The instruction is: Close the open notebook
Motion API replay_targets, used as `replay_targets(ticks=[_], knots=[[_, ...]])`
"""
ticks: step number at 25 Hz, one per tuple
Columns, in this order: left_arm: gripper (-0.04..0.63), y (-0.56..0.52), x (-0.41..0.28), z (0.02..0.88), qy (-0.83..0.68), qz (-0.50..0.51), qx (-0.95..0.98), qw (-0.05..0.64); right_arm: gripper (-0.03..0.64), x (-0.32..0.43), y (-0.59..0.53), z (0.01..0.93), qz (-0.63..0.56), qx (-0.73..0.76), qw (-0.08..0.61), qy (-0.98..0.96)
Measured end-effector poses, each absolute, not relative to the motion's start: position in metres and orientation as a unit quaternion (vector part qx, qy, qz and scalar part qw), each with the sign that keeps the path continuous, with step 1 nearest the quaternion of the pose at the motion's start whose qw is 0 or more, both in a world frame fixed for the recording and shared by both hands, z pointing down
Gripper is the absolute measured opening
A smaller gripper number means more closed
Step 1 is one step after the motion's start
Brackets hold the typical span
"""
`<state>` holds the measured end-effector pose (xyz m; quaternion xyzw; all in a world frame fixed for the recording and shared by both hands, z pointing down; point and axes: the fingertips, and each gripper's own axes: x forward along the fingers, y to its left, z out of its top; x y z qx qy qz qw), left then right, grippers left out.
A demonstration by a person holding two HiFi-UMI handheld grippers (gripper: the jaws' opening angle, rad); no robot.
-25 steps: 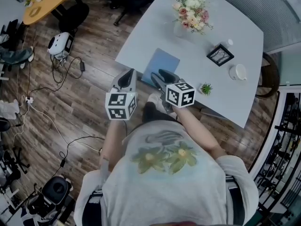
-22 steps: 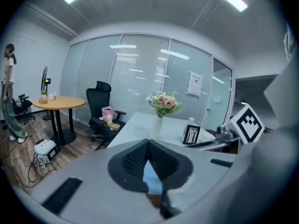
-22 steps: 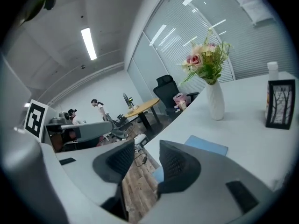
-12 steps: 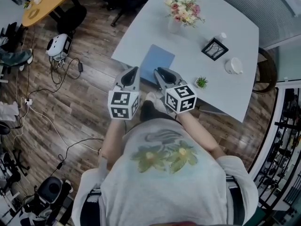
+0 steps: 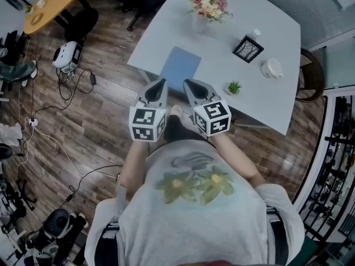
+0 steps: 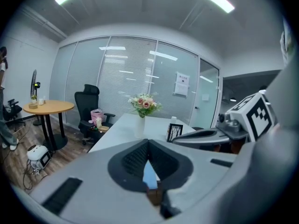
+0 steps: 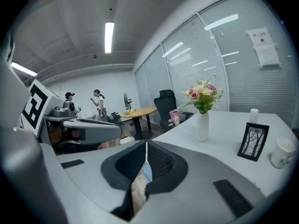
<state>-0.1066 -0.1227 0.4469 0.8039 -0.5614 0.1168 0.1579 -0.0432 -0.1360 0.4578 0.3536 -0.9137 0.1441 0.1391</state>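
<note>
A blue notebook (image 5: 180, 68) lies shut and flat on the white table (image 5: 266, 101), near its front edge. Both grippers hover side by side just short of that edge, in front of the person's body, and touch nothing. My left gripper (image 5: 161, 82) points at the notebook's near left corner, its jaws together and empty. My right gripper (image 5: 189, 83) has its jaws closed tip to tip with nothing between them. In the left gripper view a strip of the blue cover (image 6: 149, 174) shows through the hollow behind the jaw tips.
On the table stand a vase of flowers (image 5: 203, 4), a black picture frame (image 5: 247, 49), a white cup (image 5: 272, 68) and a small green plant (image 5: 233, 87). A round wooden table (image 5: 52, 1), office chairs, a white device (image 5: 65, 54) and cables fill the floor to the left.
Both grippers have drawn back from over the notebook's near edge to just off the table. The right gripper has rolled and its jaws have come together.
</note>
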Motion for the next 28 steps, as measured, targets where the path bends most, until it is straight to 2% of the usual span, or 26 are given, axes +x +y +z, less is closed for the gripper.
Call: replay_targets(ticks=[28], knots=[[0.003,-0.076,-0.075,0.441,-0.542,0.126,0.821,0.128,0.020,-0.021,-0.086,0.445,0.109,0.367,0.142,-0.913]])
